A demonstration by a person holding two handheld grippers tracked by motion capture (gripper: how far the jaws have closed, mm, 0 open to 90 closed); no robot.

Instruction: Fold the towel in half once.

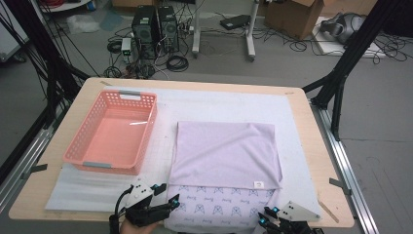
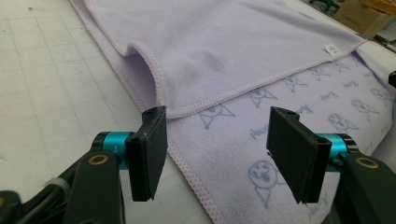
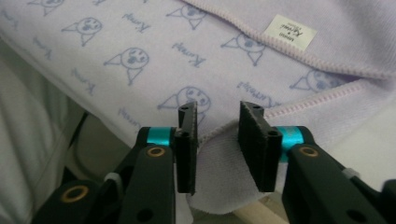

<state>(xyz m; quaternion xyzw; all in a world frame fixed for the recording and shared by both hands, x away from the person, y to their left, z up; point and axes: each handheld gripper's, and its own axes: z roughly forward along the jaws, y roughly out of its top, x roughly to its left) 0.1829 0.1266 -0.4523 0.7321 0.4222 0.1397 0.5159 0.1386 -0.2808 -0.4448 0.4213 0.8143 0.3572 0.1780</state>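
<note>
Work in hand: folding a lilac towel (image 1: 225, 155) that lay on the white mat (image 1: 214, 105) covering the surface (image 1: 311, 146); judged partly done, one fold already made.

Towel position: right of centre, its far part doubled over toward the person, so the plain side lay on top and a printed strip (image 1: 219, 202) stayed bare along the near edge.

Long axis of bare strip: ran left to right across the person's front, between the two grippers.

Left gripper (image 2: 215, 151): jaws stood well apart with nothing pinched; it sat low at the near left corner, the stitched side hem (image 2: 189, 175) running up between the jaws.

Right gripper (image 3: 218, 140): jaws narrowly apart, straddling the near right corner (image 3: 219, 172) of the towel where it hung over the surface edge; cloth lay in the gap, but the pads did not look pressed on it.

Key relation: the towel lay ahead of both grippers, one near corner to each; the right gripper seemed closer to a hold. Next move would probably need both corners pinched and carried away from the person.

Basket (image 1: 113, 131): pink, stood well left of the towel, apart from it.

Label (image 3: 290, 33): small white sewn tag at the folded edge, near the right side; print too small to read.

Print on towel: blue cat-like faces with a cursive word, not legible for certain.
</note>
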